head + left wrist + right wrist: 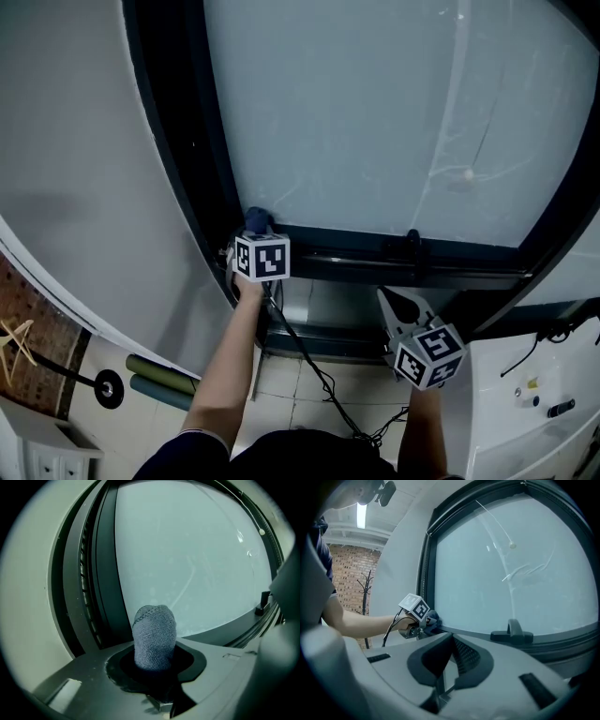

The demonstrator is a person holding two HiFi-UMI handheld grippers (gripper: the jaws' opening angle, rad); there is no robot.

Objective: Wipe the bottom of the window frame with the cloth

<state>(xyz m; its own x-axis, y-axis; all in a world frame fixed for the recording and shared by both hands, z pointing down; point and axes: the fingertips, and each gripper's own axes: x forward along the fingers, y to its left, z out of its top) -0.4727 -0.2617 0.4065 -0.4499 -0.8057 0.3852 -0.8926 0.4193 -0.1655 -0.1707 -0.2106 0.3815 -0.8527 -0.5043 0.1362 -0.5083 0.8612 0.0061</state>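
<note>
Forearms: two bare forearms rise from 6 o'clock in the head view. The left forearm [230,361] reaches up to the frame, and the right forearm [424,427] stops lower.
Right claw [394,300]: at 4 o'clock, below the frame and apart from it. Its pale, pointed jaws are pressed together with nothing between them. Its own view [453,638] shows ribbed dark pads set in a smooth grey shell.
Left claw [255,232]: at 9 o'clock, in the frame's lower left corner. The jaws pinch the cloth, which stands up out of the dark hollow in its own view [157,667].
Cloth [154,637]: one, blue-grey with a knitted texture, bunched into a rounded upright stub. Its tip [256,220] is against the bottom rail where that meets the left upright.
Marker cubes: two, white with black square patterns. One is the left cube [261,258], the other the right cube [429,354].
Window frame [459,255]: dark and smooth, with grooved rails. The bottom rail runs from 9 towards 3 o'clock.
Latch [411,242]: one small dark knob on the bottom rail, at 3 o'clock from the cloth.
Glass pane [375,112]: one, pale and cloudy, crossed by thin light streaks.
Cable [309,361]: one, black and thin, trailing from the left claw towards 6 o'clock.
Rolls [161,380]: two cylinders, one olive and one teal, lying side by side on the tiled floor [291,384] at 8 o'clock.
</note>
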